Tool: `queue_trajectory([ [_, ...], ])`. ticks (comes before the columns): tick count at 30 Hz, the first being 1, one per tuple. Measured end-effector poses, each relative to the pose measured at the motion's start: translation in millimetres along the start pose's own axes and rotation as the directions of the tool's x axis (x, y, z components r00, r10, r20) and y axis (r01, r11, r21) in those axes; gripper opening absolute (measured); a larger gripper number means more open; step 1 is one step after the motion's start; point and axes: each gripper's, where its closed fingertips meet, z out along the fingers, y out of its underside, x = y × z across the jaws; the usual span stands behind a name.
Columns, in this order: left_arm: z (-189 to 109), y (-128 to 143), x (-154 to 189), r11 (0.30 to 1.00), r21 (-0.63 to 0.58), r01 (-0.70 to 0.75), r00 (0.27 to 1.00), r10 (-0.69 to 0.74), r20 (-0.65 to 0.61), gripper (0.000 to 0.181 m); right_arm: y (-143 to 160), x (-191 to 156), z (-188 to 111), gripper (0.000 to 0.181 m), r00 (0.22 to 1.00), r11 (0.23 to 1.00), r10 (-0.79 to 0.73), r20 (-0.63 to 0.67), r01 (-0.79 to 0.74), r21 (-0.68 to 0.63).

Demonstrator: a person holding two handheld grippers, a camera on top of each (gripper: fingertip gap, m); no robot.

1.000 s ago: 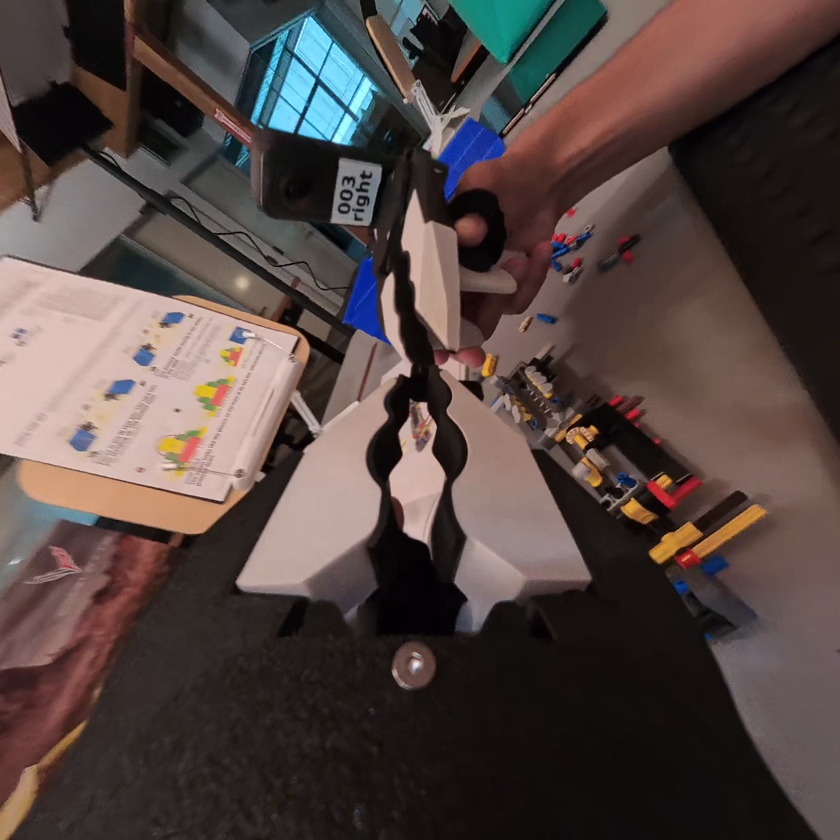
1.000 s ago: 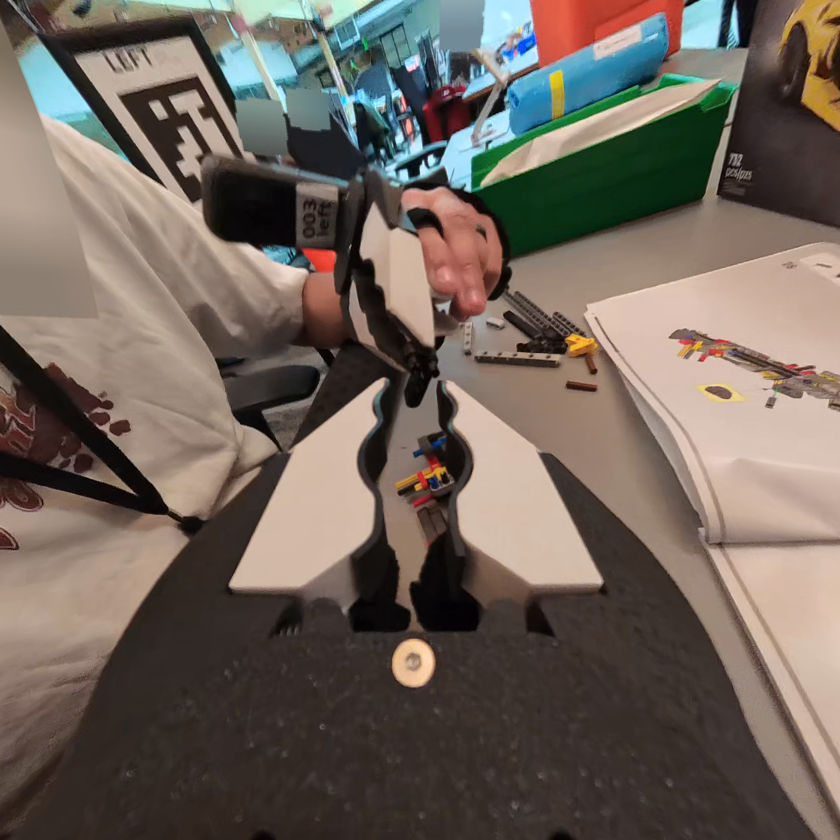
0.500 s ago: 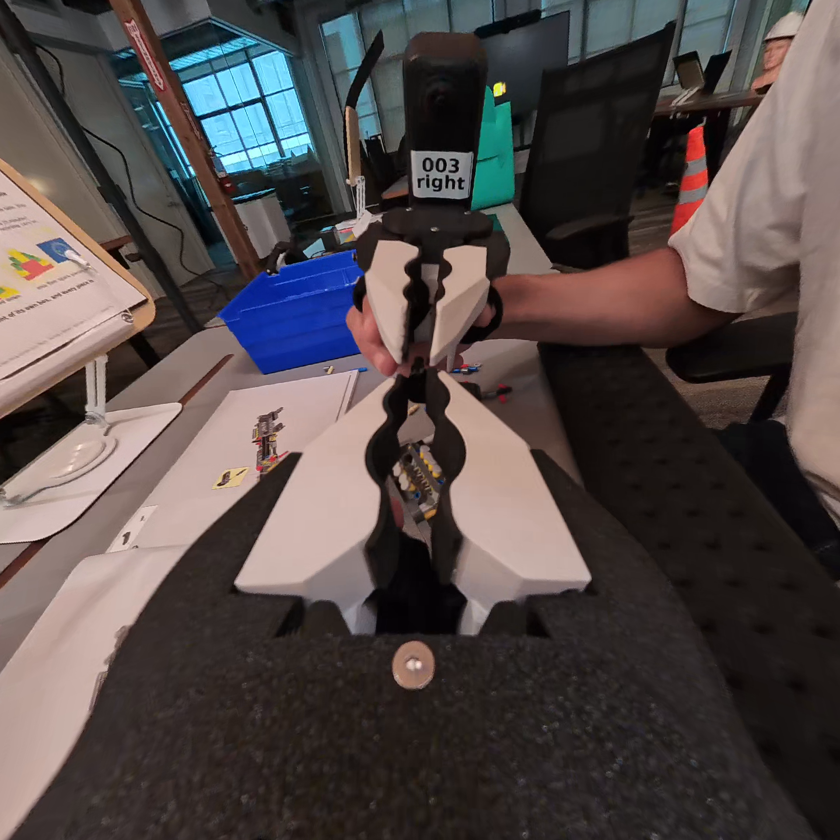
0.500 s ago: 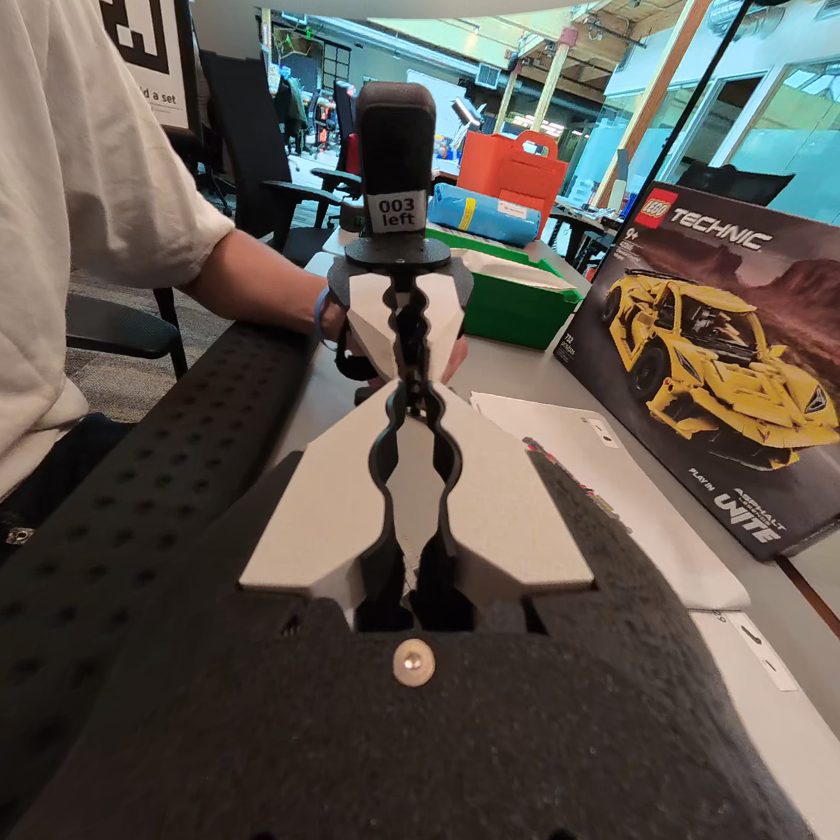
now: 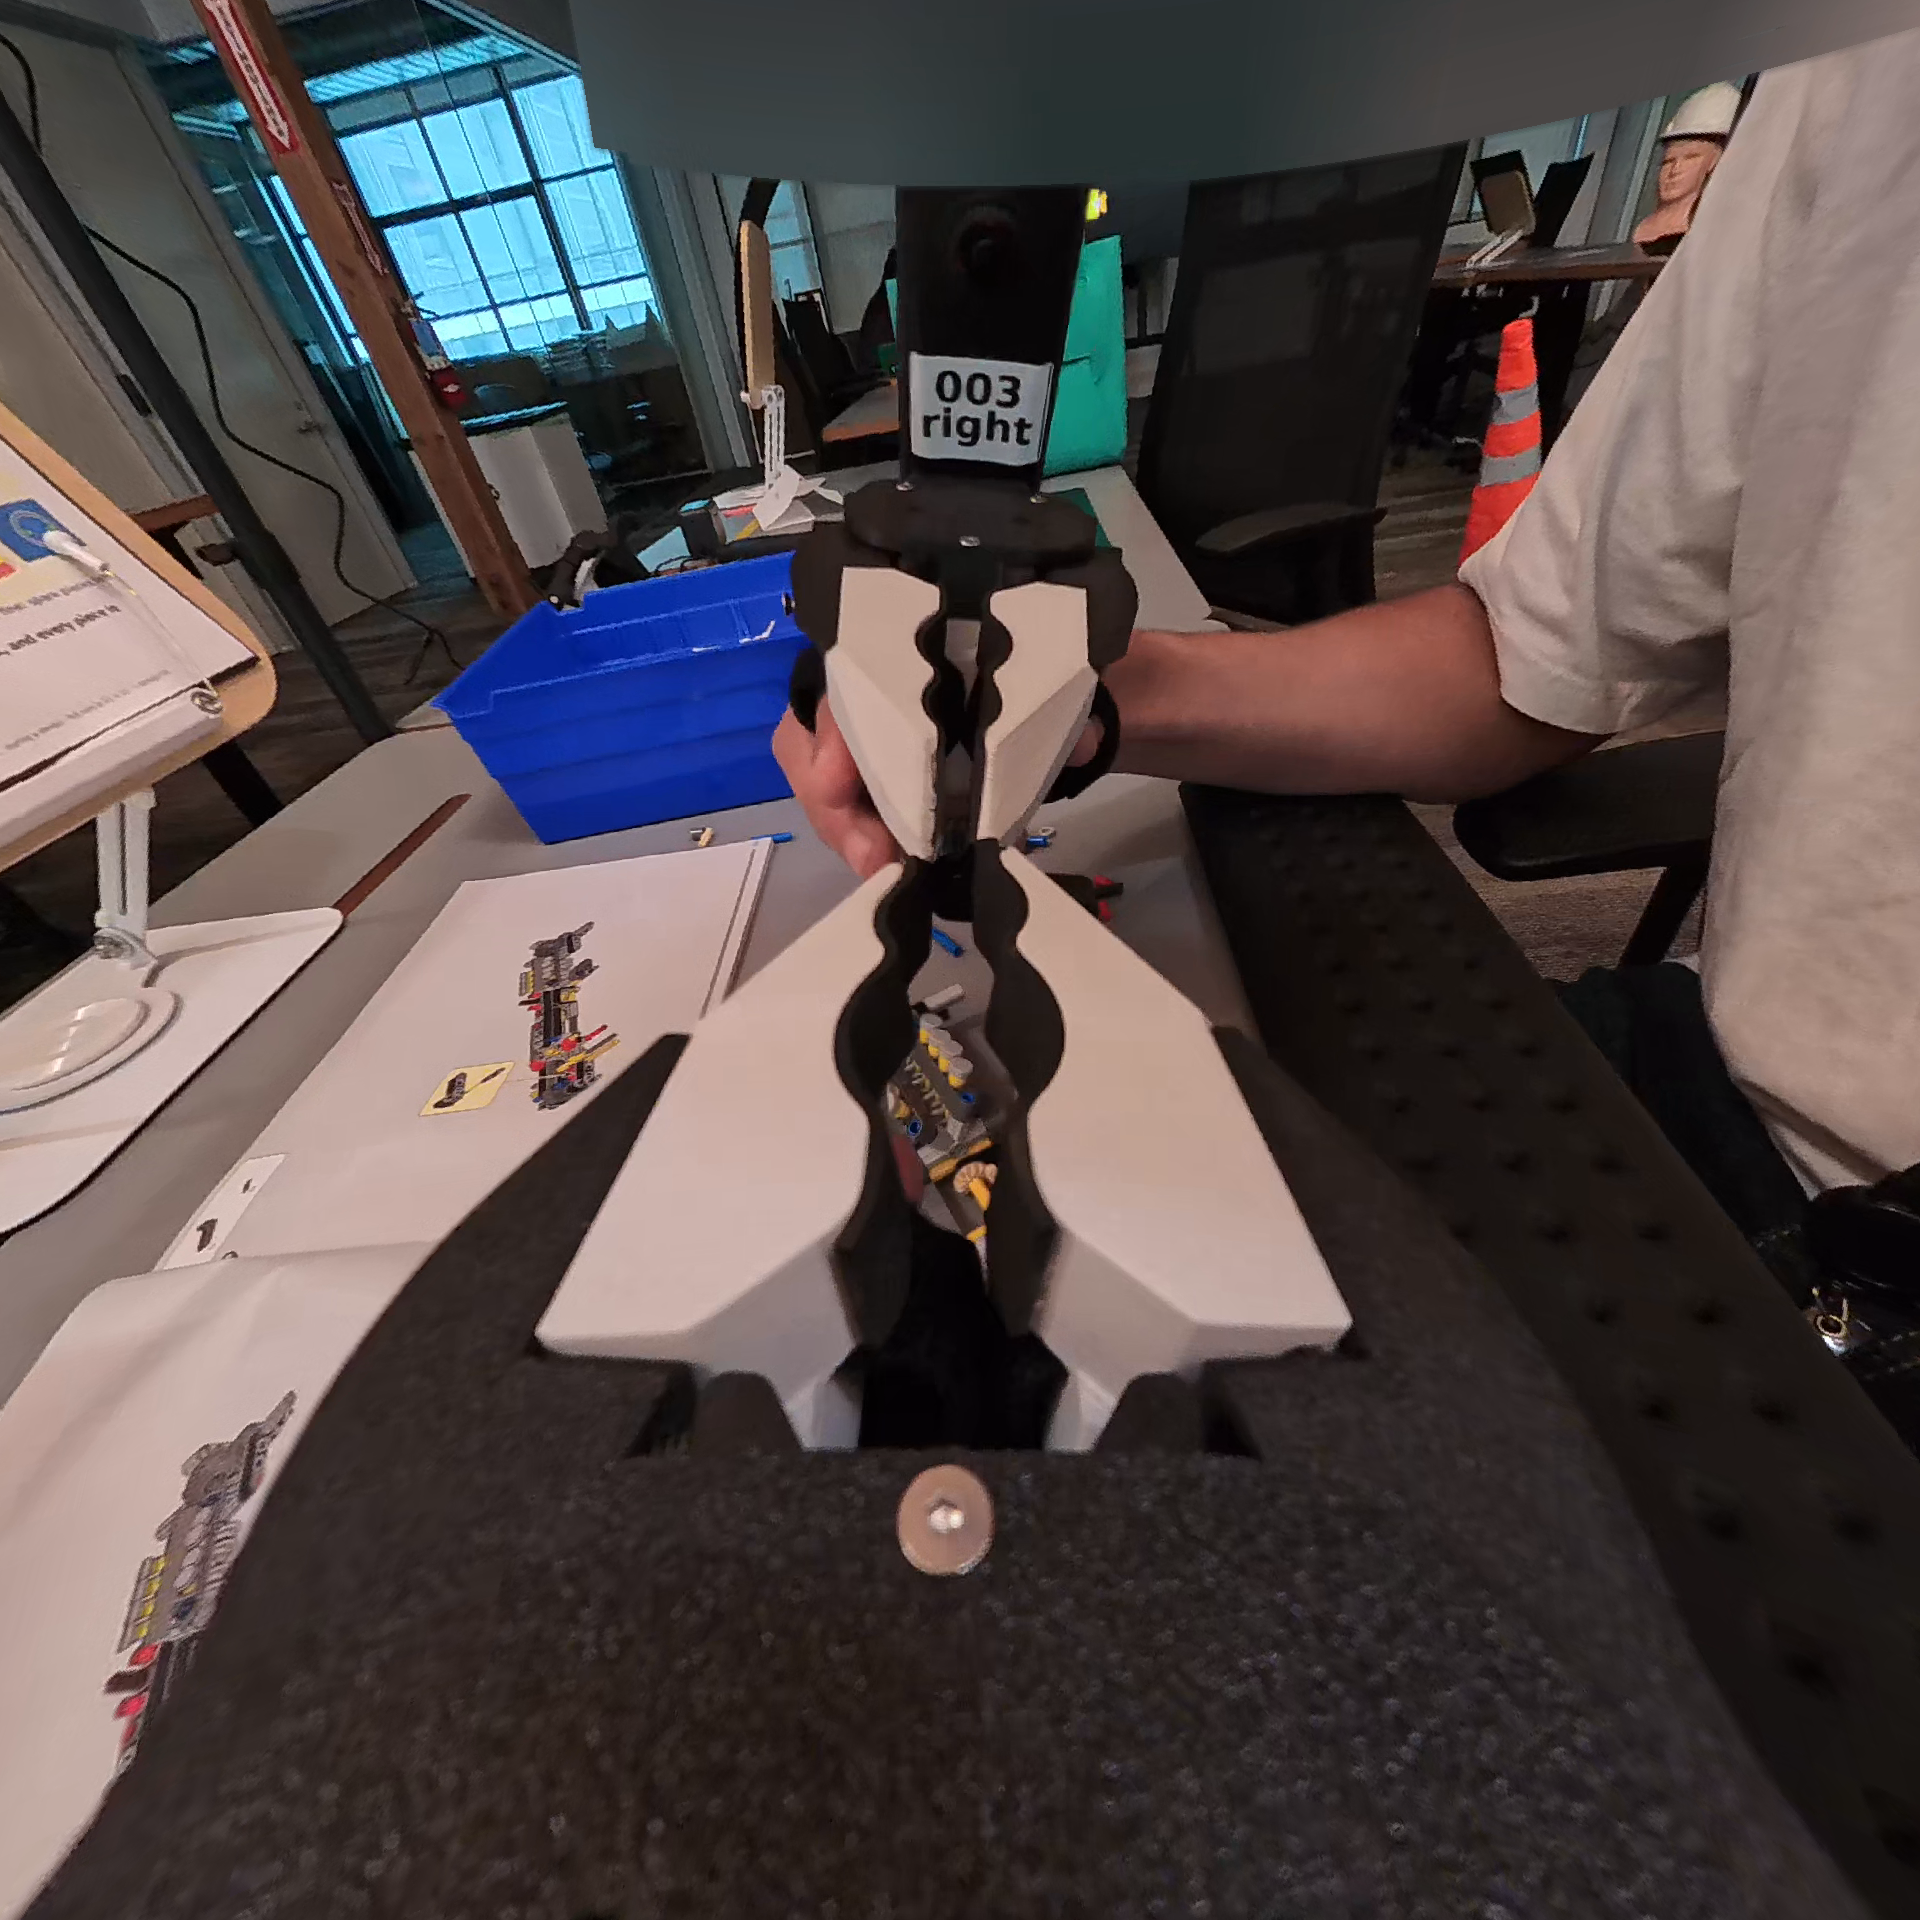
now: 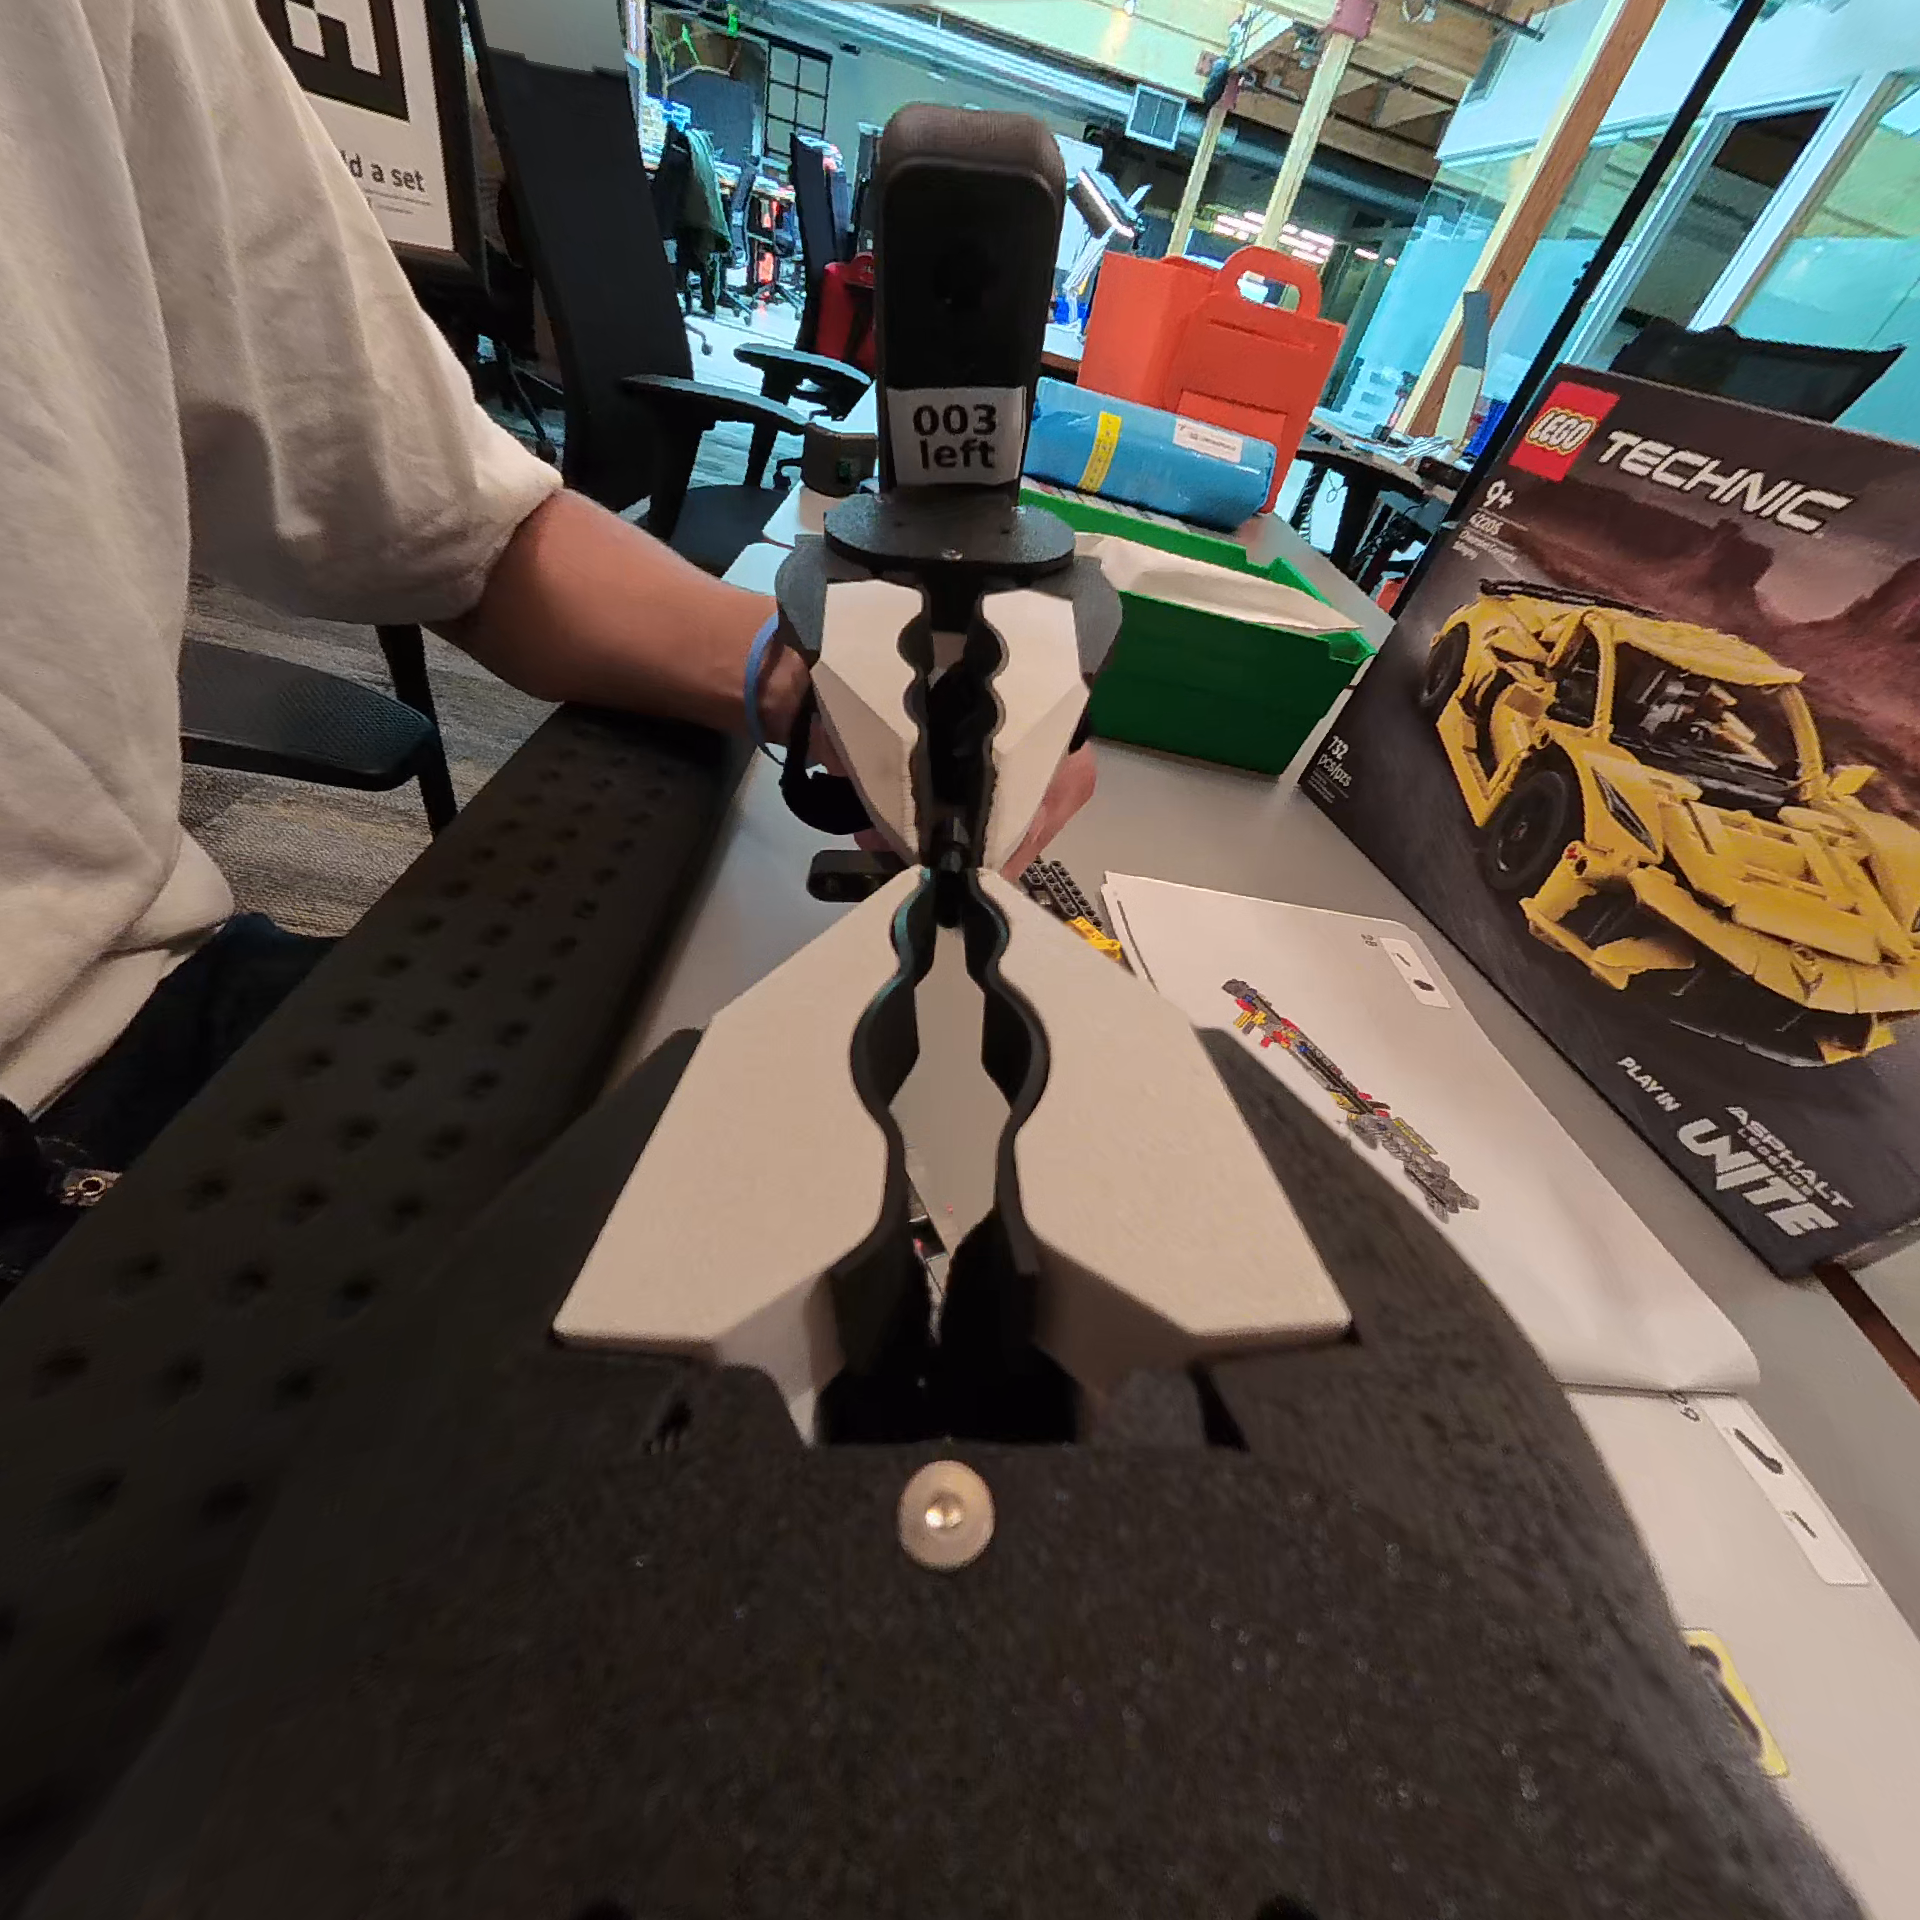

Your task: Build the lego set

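Both jaws stand slightly parted, tips nearly meeting tip to tip above the table, my left gripper (image 5: 948, 883) and right gripper (image 6: 948, 888) holding nothing I can see. Below lies the part-built chassis (image 5: 940, 1101), long axis running away from me. I judge most building remains; the manual (image 6: 1382, 1122) lies open.

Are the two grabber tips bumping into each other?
Cannot tell. In both wrist views the left gripper and right gripper meet tip to tip, but a dark blur hides whether contact or a gap lies between.
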Motion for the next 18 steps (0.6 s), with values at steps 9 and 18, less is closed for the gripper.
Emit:
queue_trajectory([
  [9,-3.4,12.2,5.5,0.996,-0.091,-0.025,0.998,0.021,-0.053,0.007,11.5,-6.5,4.6,0.003,0.997,0.993,-0.072,0.018,0.073,-0.098],
  [18,-4.1,19.0,6.3,0.982,-0.149,-0.116,0.993,0.111,-0.042,0.005,18.8,-8.5,6.1,0.003,0.998,0.992,-0.049,0.043,0.053,-0.111],
])
